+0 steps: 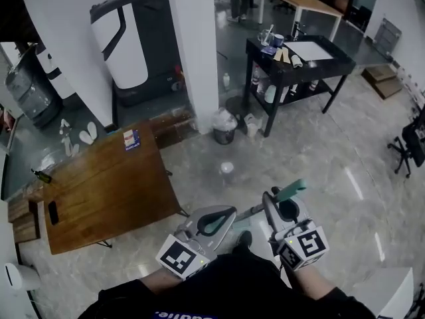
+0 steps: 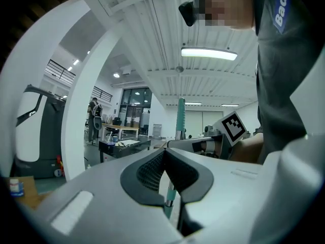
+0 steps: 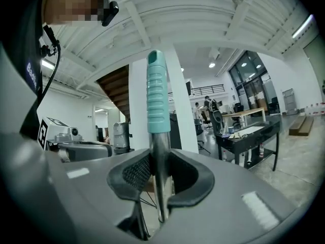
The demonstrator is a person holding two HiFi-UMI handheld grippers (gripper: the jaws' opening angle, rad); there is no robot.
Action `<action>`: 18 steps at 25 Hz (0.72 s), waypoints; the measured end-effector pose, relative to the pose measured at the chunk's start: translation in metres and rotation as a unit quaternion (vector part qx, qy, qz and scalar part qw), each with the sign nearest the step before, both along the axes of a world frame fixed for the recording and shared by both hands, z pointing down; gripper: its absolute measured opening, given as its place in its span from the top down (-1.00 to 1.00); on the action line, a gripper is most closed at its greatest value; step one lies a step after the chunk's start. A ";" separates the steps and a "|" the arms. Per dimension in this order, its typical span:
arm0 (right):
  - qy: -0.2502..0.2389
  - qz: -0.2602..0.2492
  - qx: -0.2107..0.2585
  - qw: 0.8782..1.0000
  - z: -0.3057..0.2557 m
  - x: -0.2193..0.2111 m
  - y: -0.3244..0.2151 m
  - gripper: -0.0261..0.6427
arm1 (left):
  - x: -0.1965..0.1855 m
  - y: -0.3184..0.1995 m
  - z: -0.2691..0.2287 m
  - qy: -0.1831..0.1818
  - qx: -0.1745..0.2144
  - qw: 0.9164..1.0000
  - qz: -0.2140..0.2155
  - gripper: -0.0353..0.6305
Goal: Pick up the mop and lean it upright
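Mop held upright near the person, right gripper clamped on its steel pole below the ribbed teal grip.
Left gripper is closed tip to tip, pole showing behind it; wooden table left, white pillar, bagged bin and laden black cart far.

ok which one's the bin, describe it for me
Find the white pillar mid-room. At its foot, toward the black table, stands the bin: dark, round, a crumpled white bag bulging from its top, unlike the smaller pale container beside it.
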State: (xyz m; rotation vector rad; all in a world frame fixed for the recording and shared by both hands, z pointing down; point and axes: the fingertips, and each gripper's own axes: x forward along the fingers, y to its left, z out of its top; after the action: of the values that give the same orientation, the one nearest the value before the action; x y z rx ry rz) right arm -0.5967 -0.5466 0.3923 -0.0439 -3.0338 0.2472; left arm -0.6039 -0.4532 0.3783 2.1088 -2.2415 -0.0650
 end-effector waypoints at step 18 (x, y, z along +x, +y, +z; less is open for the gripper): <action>0.009 -0.107 -0.003 0.994 0.016 -0.155 -0.134 0.63 | -0.130 -0.132 0.008 0.014 -0.024 0.993 -0.112 0.84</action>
State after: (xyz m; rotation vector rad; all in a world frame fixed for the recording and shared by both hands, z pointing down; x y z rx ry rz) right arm -0.7515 -0.6809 0.4083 -0.3631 -2.9776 0.2382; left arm -0.7338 -0.5849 0.3861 1.8145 -2.4273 -0.0509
